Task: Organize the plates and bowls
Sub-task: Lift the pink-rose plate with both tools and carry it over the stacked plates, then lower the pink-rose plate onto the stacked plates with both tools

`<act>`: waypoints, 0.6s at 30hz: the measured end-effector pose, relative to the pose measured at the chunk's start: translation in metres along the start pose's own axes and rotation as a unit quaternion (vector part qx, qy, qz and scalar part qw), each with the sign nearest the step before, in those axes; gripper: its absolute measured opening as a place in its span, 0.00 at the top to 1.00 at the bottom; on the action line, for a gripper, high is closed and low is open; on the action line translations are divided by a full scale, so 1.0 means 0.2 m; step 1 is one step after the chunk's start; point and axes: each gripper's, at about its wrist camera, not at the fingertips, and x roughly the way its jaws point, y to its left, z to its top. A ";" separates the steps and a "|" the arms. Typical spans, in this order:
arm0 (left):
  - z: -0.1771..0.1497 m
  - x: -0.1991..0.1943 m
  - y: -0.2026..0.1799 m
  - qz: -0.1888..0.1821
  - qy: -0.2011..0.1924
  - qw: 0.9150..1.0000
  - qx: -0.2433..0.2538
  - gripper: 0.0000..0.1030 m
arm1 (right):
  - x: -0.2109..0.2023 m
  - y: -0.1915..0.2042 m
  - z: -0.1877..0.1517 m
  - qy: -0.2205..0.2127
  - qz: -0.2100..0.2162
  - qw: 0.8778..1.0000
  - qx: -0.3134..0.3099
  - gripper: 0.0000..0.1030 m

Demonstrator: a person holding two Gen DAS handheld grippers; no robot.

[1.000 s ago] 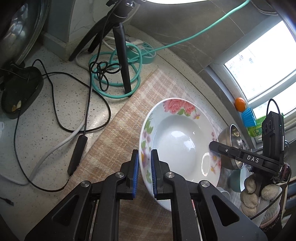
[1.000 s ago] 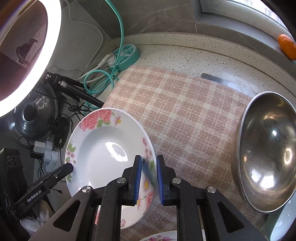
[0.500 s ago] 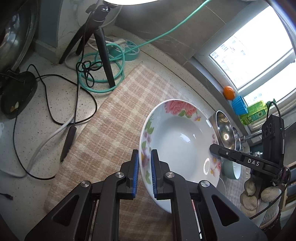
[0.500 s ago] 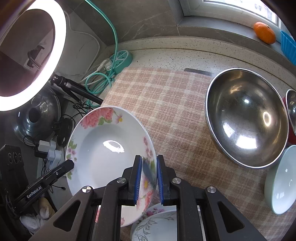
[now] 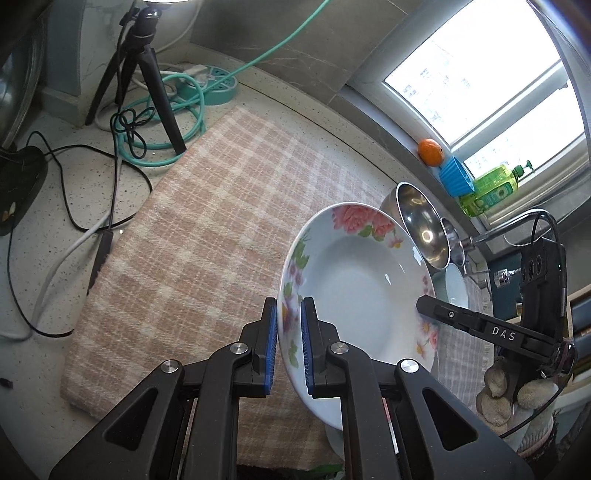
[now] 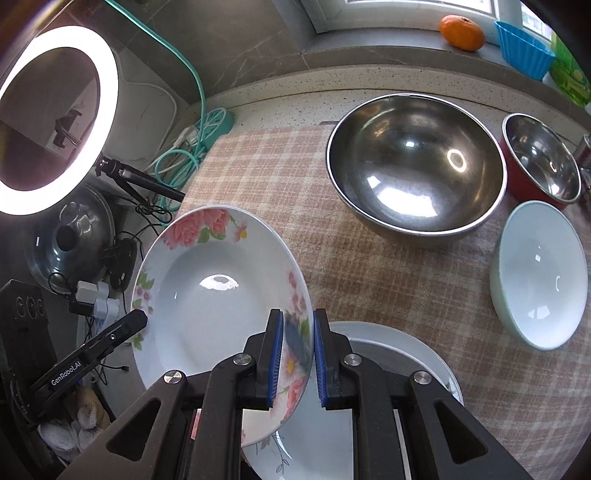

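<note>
A white deep plate with pink flowers on its rim (image 5: 354,295) (image 6: 218,291) hangs above the checked cloth, held from both sides. My left gripper (image 5: 289,343) is shut on its left rim, and my right gripper (image 6: 298,354) is shut on the opposite rim. Under the plate's near edge lies a stack of white plates (image 6: 399,354) on the cloth. A large steel bowl (image 6: 413,162), a smaller steel bowl in a red shell (image 6: 539,162) and a white bowl (image 6: 539,273) stand to the right.
A checked cloth (image 5: 207,240) covers the counter. At the left are a tripod (image 5: 147,74), a ring light (image 6: 55,118), a teal power strip (image 5: 218,85) and loose cables. An orange (image 6: 461,31), a blue cup (image 6: 524,48) and a green bottle (image 5: 491,184) sit on the window sill.
Both grippers have carried the flowered plate to the right over the cloth; the steel bowls, the white bowl and the plate stack have come into view. Both grips stay as they were.
</note>
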 end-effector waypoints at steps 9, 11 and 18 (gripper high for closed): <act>-0.07 0.04 -0.11 -0.014 0.017 0.999 0.024 0.91 | -0.07 -0.14 -0.13 -0.007 -0.007 0.999 0.035 0.86; -0.08 0.04 -0.14 -0.016 0.019 0.999 0.030 0.91 | -0.08 -0.16 -0.15 -0.008 -0.010 0.999 0.042 0.86; -0.11 0.09 -0.20 -0.022 0.034 0.998 0.046 0.91 | -0.10 -0.24 -0.24 -0.011 -0.014 0.998 0.067 0.86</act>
